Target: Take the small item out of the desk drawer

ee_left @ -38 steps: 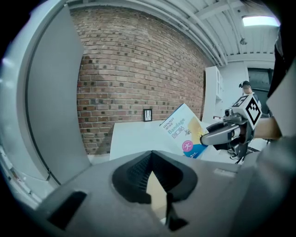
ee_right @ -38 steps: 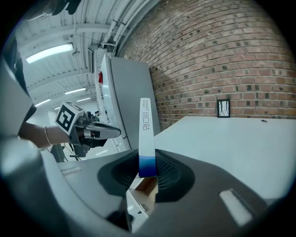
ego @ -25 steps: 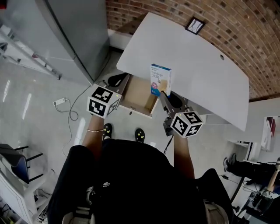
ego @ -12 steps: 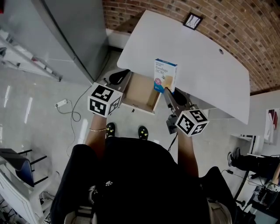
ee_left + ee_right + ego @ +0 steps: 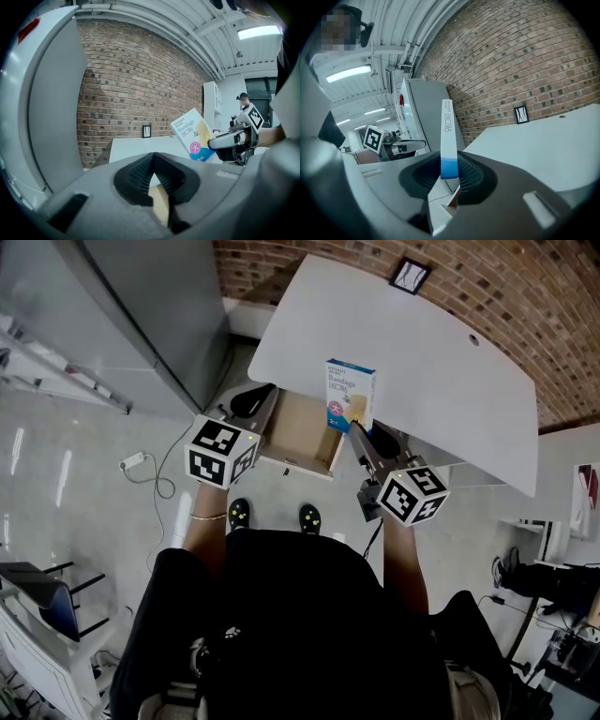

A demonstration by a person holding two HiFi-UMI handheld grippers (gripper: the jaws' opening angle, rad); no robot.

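My right gripper (image 5: 357, 430) is shut on a white and blue bandage box (image 5: 350, 394), held upright above the right rim of the open wooden drawer (image 5: 298, 435). In the right gripper view the box (image 5: 448, 140) stands edge-on between the jaws. The left gripper view shows the same box (image 5: 194, 134) off to the right. My left gripper (image 5: 253, 412) is shut with nothing in it, at the drawer's left side. Its jaws (image 5: 154, 180) meet in front of the drawer's brown inside. The drawer looks bare inside.
The white desk top (image 5: 422, 362) runs behind the drawer up to a brick wall (image 5: 525, 296), with a small framed picture (image 5: 411, 276) at its far edge. A grey cabinet (image 5: 141, 306) stands to the left. A cable and plug (image 5: 131, 461) lie on the floor.
The right gripper has shifted the bandage box slightly up and toward the desk, above the drawer's right rim. The left gripper has stayed by the drawer's left side.
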